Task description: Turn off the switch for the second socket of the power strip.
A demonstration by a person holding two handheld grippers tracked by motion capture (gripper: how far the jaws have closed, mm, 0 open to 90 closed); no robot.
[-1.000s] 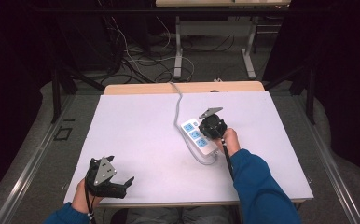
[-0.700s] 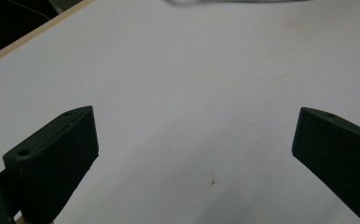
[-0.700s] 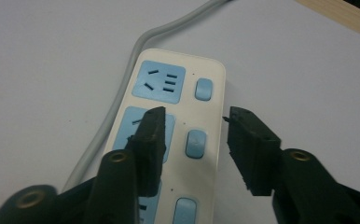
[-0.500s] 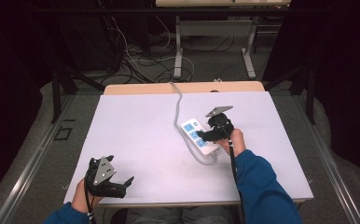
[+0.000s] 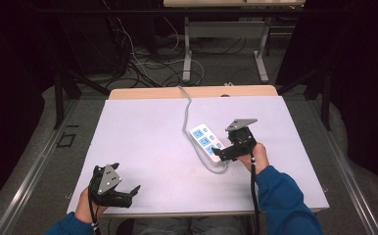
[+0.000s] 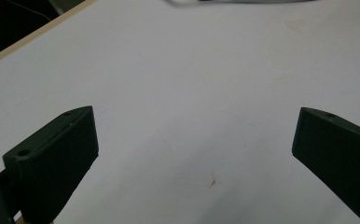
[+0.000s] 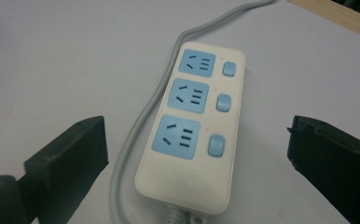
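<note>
A white power strip (image 5: 205,142) with three blue sockets and three blue switches (image 7: 193,98) lies flat on the white table top, right of the middle. Its grey cable (image 5: 185,110) runs to the back edge, and another loop of it curls near the front end (image 5: 217,169). My right gripper (image 5: 222,152) hovers just right of the strip's near end. Its jaws have just been opening and now stand open (image 7: 197,135), pressing on nothing, with the strip below and ahead of them. My left gripper (image 5: 130,195) rests open at the front left over bare table (image 6: 196,121).
The white sheet (image 5: 143,142) covers the table up to a wooden strip along the back edge (image 5: 143,93). Beyond the table are metal desk legs (image 5: 189,54) and tangled cables on the floor (image 5: 138,63). Dark floor borders both sides.
The right gripper has drawn back from above the strip, to the right and toward the front edge, rising a little, and its jaws have opened wide. The left gripper has stayed put.
</note>
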